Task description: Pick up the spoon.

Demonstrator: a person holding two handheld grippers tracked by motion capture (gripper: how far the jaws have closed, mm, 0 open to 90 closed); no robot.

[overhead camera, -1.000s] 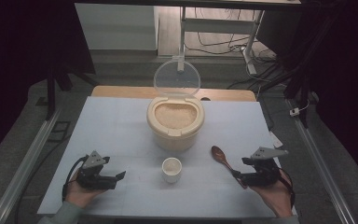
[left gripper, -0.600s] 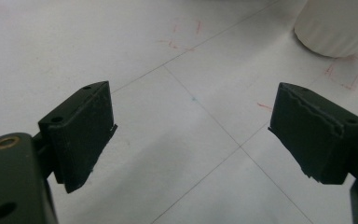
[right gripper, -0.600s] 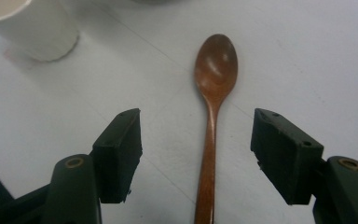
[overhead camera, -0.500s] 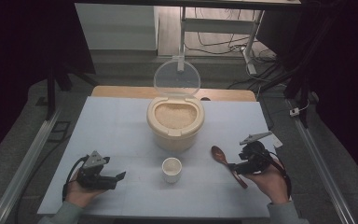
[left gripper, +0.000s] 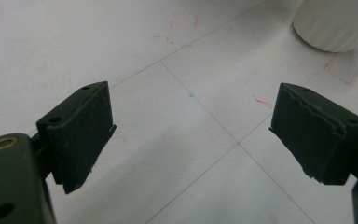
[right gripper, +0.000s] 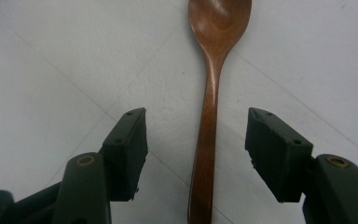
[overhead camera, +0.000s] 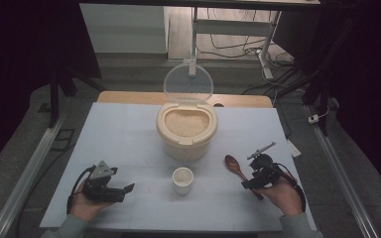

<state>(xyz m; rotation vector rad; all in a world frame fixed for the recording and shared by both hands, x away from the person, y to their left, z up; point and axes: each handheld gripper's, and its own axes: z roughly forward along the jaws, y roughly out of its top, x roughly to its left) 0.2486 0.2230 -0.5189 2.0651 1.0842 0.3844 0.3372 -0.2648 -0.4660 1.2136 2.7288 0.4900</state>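
Note:
A brown wooden spoon (overhead camera: 234, 165) lies on the white table, right of a small white cup (overhead camera: 182, 179). My right gripper (overhead camera: 249, 182) sits low over the spoon's handle (right gripper: 209, 102). Its jaws stand on either side of the handle with gaps on both sides, so it is open. They have just been closing around the handle without pressing on it. My left gripper (overhead camera: 125, 191) rests at the table's front left, open and with nothing between its fingers (left gripper: 81, 126). The cup (left gripper: 331, 23) is at the upper right of the left gripper view.
A cream rice container (overhead camera: 186, 130) full of rice stands at the table's middle, its clear round lid (overhead camera: 188, 83) upright behind it. The table's front edge lies just below both hands. Red marks and thin grid lines cross the tabletop (left gripper: 177, 28).
My right gripper moved left and down from beside the spoon to over its handle, and its jaws narrowed. The left gripper stayed put.

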